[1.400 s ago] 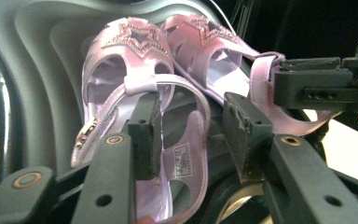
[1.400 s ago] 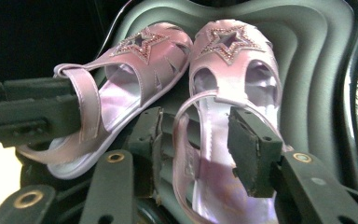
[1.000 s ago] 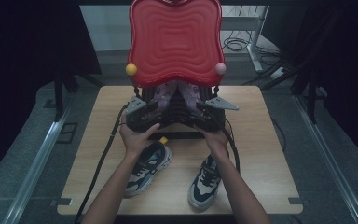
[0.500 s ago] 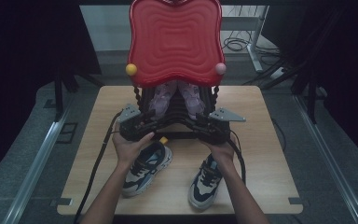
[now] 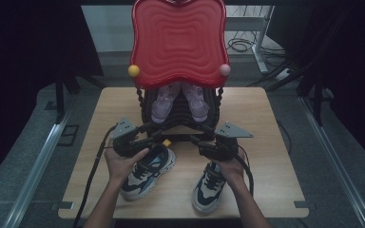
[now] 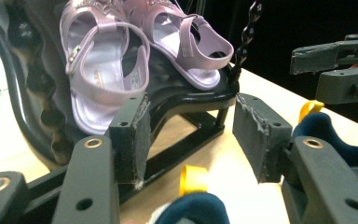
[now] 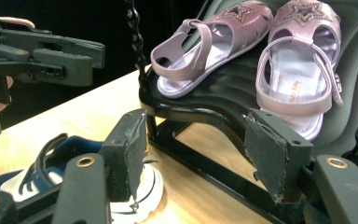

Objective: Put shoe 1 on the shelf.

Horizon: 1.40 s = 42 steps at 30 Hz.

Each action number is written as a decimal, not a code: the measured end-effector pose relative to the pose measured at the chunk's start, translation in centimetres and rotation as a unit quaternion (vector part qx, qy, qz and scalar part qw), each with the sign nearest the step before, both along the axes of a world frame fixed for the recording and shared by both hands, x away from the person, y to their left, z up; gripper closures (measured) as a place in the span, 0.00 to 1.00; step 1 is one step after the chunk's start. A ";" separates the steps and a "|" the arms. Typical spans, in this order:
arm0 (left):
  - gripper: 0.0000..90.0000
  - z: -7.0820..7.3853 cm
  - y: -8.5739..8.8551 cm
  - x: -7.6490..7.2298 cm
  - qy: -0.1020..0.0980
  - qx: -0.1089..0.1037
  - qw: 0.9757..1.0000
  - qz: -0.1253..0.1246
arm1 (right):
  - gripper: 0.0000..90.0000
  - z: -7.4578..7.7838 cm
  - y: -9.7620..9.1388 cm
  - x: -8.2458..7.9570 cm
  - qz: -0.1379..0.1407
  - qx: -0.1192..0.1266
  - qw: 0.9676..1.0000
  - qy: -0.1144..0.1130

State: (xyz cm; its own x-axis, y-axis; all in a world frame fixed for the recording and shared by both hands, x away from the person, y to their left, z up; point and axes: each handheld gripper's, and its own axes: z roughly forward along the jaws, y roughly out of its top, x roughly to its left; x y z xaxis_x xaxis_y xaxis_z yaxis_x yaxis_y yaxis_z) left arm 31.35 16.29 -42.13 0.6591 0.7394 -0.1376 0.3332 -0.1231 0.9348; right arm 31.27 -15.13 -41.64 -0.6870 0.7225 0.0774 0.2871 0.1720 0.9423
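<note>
Premises: lab or recording studio set-up, not domestic. Evidence, high view: small light plywood table [image 5: 275,156] with notched corners standing alone on grey carpeted floor [image 5: 24,142]; black curtains [image 5: 28,42] enclosing both sides; metal floor rails [image 5: 38,166] running along each side of table; loose black cables [image 5: 240,45] coiled on floor behind, beside white metal stand leg [image 5: 261,35]. Dim lighting throughout. Shoes on table staged on black rack with red wavy plastic panel [image 5: 178,42], as display prop.
</note>
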 end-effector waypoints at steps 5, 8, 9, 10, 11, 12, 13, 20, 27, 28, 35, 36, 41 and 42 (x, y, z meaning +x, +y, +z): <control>0.52 -0.6 0.8 -0.6 0.012 -0.001 1.000 -0.013 | 0.44 -0.1 -0.8 -0.6 0.008 0.011 1.000 0.003; 0.51 -1.1 1.5 -1.3 0.022 -0.006 1.000 -0.010 | 0.44 -0.4 -1.1 -1.0 0.013 0.012 1.000 0.008; 0.51 -1.3 1.8 -1.5 0.017 -0.007 1.000 -0.006 | 0.44 -0.5 -1.3 -1.1 0.014 0.011 1.000 0.013; 0.51 -1.4 2.0 -1.9 0.013 -0.010 1.000 -0.001 | 0.44 -0.7 -1.4 -1.2 0.017 0.010 1.000 0.012; 0.51 -1.5 2.2 -2.2 0.011 -0.011 1.000 0.001 | 0.44 -0.8 -1.5 -1.3 0.019 0.009 1.000 0.015; 0.51 -1.6 2.4 -2.4 0.012 -0.013 1.000 0.000 | 0.44 -1.0 -1.6 -1.4 0.022 0.008 1.000 0.018; 0.51 -1.7 2.6 -2.6 0.014 -0.013 1.000 -0.002 | 0.44 -1.2 -1.6 -1.6 0.026 0.007 0.999 0.022; 0.49 -2.6 3.4 -3.8 0.043 0.013 0.999 -0.016 | 0.45 -1.8 -1.6 -2.6 0.043 -0.011 0.999 0.031; 0.50 -3.2 4.4 -5.0 0.069 0.027 0.997 -0.031 | 0.48 -2.6 -1.9 -2.8 0.050 -0.015 0.998 0.038; 0.50 -3.3 4.5 -5.2 0.073 0.036 0.996 -0.033 | 0.48 -2.7 -1.9 -2.8 0.051 -0.018 0.998 0.039; 0.52 -3.9 5.2 -5.9 0.099 0.035 0.993 -0.050 | 0.50 -2.9 -1.9 -3.3 0.057 -0.028 0.997 0.047; 0.52 -3.9 5.2 -6.0 0.102 0.035 0.993 -0.051 | 0.50 -3.0 -1.9 -3.4 0.058 -0.031 0.997 0.050; 0.54 -3.6 5.5 -6.2 0.105 0.030 0.992 -0.059 | 0.51 -3.4 -1.8 -3.5 0.055 -0.037 0.996 0.058; 0.54 -3.6 5.5 -6.3 0.106 0.029 0.992 -0.063 | 0.51 -3.4 -1.8 -3.5 0.055 -0.037 0.996 0.059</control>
State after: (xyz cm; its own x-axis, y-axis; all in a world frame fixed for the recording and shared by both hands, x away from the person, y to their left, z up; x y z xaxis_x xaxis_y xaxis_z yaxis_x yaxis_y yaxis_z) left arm 25.05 21.79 -45.71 0.7068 0.6643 -0.2433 0.5008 -0.2269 0.8353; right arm 27.74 -16.95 -45.09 -0.7512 0.6506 0.1113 0.3709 0.2767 0.8865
